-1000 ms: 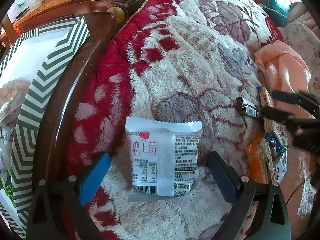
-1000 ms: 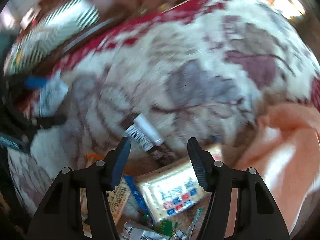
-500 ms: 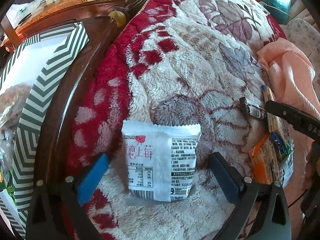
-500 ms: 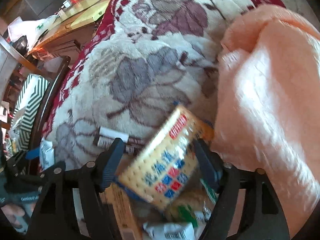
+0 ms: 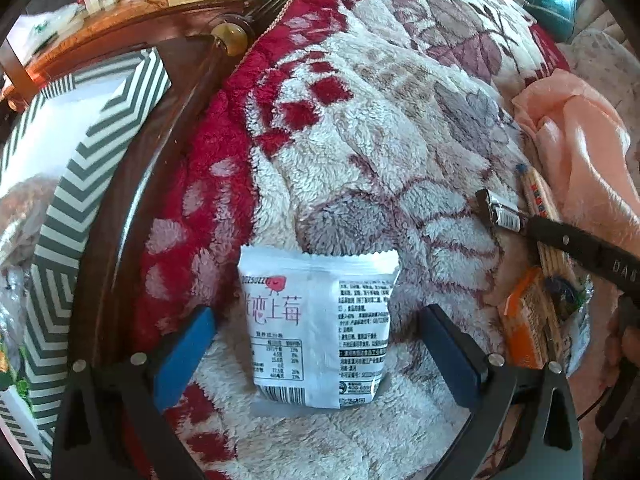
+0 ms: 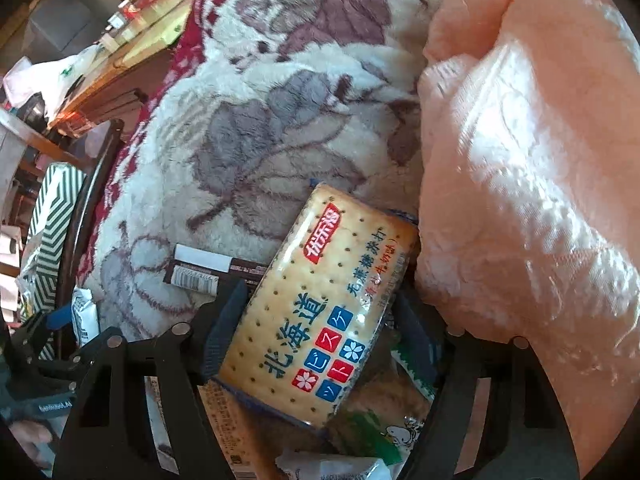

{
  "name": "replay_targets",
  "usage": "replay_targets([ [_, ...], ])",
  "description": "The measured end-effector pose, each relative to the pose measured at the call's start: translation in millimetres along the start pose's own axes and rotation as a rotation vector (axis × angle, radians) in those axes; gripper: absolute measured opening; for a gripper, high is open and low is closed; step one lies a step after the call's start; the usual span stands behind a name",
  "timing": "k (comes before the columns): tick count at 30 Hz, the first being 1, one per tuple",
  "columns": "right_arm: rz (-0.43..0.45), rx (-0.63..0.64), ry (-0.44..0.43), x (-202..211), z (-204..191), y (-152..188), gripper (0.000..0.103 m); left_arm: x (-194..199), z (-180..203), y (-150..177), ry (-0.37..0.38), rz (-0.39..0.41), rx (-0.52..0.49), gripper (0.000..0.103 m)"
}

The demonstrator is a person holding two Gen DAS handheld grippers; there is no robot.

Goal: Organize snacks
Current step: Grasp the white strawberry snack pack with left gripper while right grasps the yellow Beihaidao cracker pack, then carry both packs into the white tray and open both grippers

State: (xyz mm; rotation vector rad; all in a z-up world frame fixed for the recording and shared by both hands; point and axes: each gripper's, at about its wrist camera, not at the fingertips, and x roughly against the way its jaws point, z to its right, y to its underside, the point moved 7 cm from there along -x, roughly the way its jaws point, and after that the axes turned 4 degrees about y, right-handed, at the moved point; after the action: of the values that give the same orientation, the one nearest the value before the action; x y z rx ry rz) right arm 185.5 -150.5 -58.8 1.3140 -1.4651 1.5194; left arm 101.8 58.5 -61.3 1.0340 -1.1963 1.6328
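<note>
A white strawberry snack packet (image 5: 320,328) lies flat on the floral fleece blanket (image 5: 400,120). My left gripper (image 5: 316,316) points down over it, open, one finger on each side and clear of it. In the right wrist view, a tan cracker pack (image 6: 320,312) with blue and red squares lies tilted on a pile of snacks. My right gripper (image 6: 320,296) straddles it and its jaws are closing; the left pad is at the pack's edge and the right pad stands a little off. A brown bar (image 6: 208,268) with a barcode lies just left of it.
A green-and-white striped box (image 5: 80,160) stands beyond the dark wooden bed rail (image 5: 132,216) on the left. A peach cloth (image 6: 520,200) bulges close on the right. An orange pack (image 5: 524,328) and green-white wrappers (image 6: 376,432) lie in the pile. A wooden table (image 5: 160,8) is behind.
My right gripper has rolled and shifted over the cracker pack, which now lies between wider jaws. The left gripper and the white packet have stayed put.
</note>
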Motion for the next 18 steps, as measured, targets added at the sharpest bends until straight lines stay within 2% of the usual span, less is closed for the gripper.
replay_targets([
  [4,0.022,0.049,-0.014,11,-11,3,0.063,7,-3,2,0.039,0.039,-0.006,0.087],
  [8,0.05,0.095,-0.029,23,-26,7,0.058,18,-16,4,0.056,0.062,0.016,0.059],
  [9,0.05,0.105,-0.028,23,-29,7,0.058,20,-19,4,0.076,0.062,0.022,0.056],
  [12,0.038,0.149,-0.021,23,-41,16,0.057,24,-24,7,0.094,0.064,0.026,0.054],
  [18,0.008,0.209,-0.021,26,-54,29,0.057,25,-19,15,0.073,0.063,-0.018,0.054],
])
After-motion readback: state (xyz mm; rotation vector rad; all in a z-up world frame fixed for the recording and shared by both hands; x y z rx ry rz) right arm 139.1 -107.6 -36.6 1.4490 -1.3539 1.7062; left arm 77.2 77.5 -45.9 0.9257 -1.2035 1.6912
